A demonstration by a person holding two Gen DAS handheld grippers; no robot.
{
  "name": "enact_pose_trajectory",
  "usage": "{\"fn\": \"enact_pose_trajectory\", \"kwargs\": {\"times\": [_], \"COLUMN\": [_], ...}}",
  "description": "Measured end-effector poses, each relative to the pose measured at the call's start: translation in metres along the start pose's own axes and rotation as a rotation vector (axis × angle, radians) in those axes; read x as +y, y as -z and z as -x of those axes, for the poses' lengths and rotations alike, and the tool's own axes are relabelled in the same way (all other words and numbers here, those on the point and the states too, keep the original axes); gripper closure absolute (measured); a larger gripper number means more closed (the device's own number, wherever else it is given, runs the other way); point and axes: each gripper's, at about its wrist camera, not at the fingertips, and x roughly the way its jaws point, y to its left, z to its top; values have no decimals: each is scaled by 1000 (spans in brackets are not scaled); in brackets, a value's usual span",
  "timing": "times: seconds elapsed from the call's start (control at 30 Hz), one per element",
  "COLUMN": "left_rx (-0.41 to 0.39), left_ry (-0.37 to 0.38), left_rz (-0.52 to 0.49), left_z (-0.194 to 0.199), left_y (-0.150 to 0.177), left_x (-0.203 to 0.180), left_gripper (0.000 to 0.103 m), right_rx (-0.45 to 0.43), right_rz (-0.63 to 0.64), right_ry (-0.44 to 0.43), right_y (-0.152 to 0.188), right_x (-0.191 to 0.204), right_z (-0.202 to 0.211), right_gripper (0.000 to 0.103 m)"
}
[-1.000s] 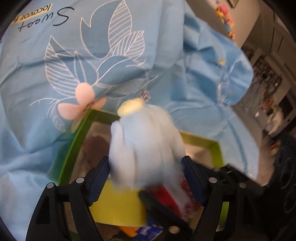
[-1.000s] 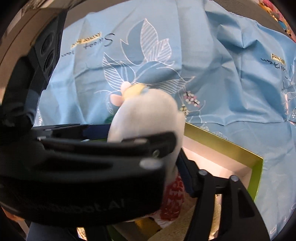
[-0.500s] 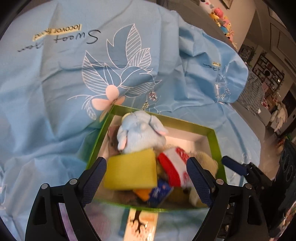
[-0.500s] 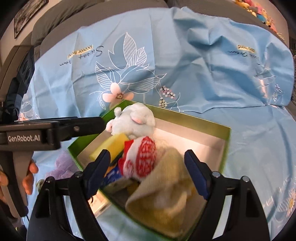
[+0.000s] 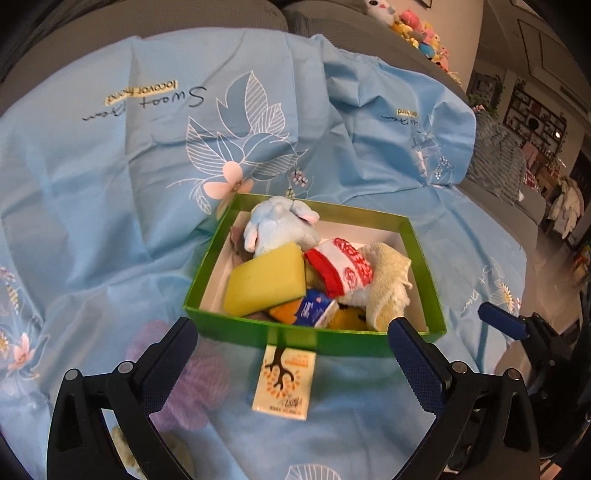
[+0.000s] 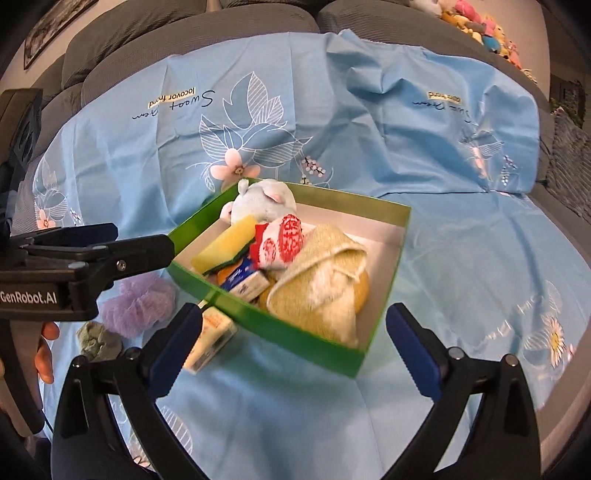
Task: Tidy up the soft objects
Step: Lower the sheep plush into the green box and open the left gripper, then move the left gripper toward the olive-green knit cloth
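A green box sits on the blue printed sheet. It holds a pale blue plush toy, a yellow sponge, a red-and-white sock, a cream towel and a small blue tissue pack. My left gripper hangs in front of the box, its jaws opening with nothing between them. My right gripper stands back over the box's near corner, jaws also opening and empty.
In front of the box lie a cream tissue pack, a purple mesh puff and a grey-green lump. A hand holds the left gripper's handle. Sofa cushions and plush toys line the back.
A second ago both grippers pressed on the blue plush toy above the box. The toy now lies in the box's far corner; both grippers have let go, widened and pulled back.
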Motion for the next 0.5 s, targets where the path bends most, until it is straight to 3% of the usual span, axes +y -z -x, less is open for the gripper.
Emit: {"fn": "enact_pose_trajectory", "kwargs": {"times": [0.5], "left_rx": [-84], "left_ry": [-44], "left_rz": [6], "left_z": [61], "left_y": [28], "left_x": [2], "left_gripper": [0], "right_rx": [-59], "right_rz": [39], "right_ry": [8], "right_y": [20], "right_x": [23], "right_z": [54], "right_gripper": [2]}}
